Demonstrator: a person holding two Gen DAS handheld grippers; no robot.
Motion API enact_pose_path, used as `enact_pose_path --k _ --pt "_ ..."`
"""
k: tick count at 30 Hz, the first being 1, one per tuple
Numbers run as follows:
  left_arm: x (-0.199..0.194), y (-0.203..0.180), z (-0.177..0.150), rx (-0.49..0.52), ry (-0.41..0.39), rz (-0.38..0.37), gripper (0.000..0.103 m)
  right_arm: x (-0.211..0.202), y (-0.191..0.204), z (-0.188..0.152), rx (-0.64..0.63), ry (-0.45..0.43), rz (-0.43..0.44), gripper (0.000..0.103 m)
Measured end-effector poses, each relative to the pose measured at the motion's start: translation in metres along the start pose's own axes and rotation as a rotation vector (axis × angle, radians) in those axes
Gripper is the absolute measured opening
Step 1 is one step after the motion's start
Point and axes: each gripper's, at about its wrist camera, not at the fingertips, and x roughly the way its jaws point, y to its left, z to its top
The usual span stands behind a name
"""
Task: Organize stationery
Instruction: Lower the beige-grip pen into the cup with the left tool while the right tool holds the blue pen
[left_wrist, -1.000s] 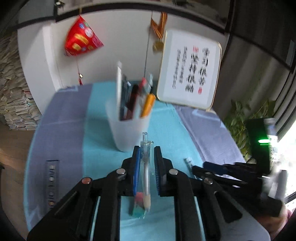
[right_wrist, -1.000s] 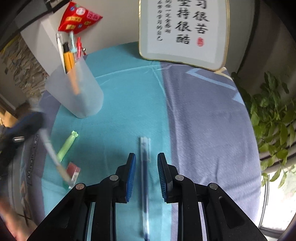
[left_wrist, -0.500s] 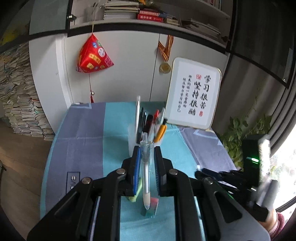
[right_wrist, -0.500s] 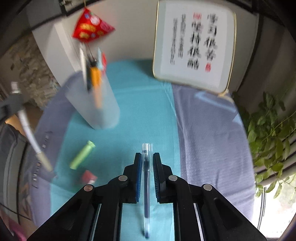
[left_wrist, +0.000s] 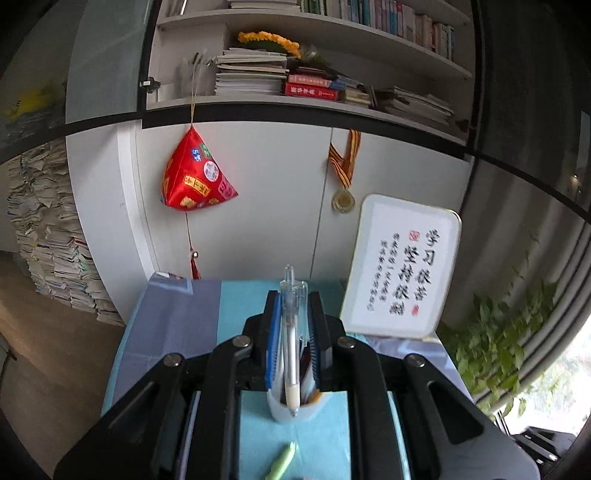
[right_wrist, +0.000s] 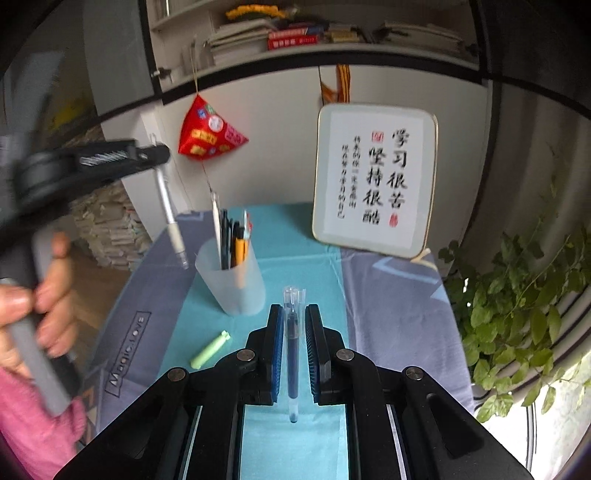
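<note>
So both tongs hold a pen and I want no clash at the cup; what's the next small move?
Probably lower the left tongs: their pen already hangs tip-down over the cup. Right tongs wait.

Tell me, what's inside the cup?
The cup holds standing pens: a white one, dark ones, an orange one. Its frosted wall blurs their lower ends, so the bottom can't be seen.

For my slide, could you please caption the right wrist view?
Right gripper holds a blue-ink pen above the turquoise cloth, near the frosted pen cup.
</note>
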Motion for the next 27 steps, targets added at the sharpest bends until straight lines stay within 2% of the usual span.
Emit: enact_pose_path --k 3,12,27 --pt "0.013 0.002 -0.001 -0.002 -0.007 -0.004 0.013 -0.01 -0.001 0.003 -0.003 -0.021 -0.003 0.012" --pt "0.05 0.015 -0.022 -0.011 0.064 0.014 0.013 -0.024 0.003 0.011 -0.01 -0.062 0.01 0.012" --pt "0.069 0.016 -0.053 0.003 0.161 0.006 0.014 -0.024 0.009 0.011 -0.008 -0.055 0.03 0.012"
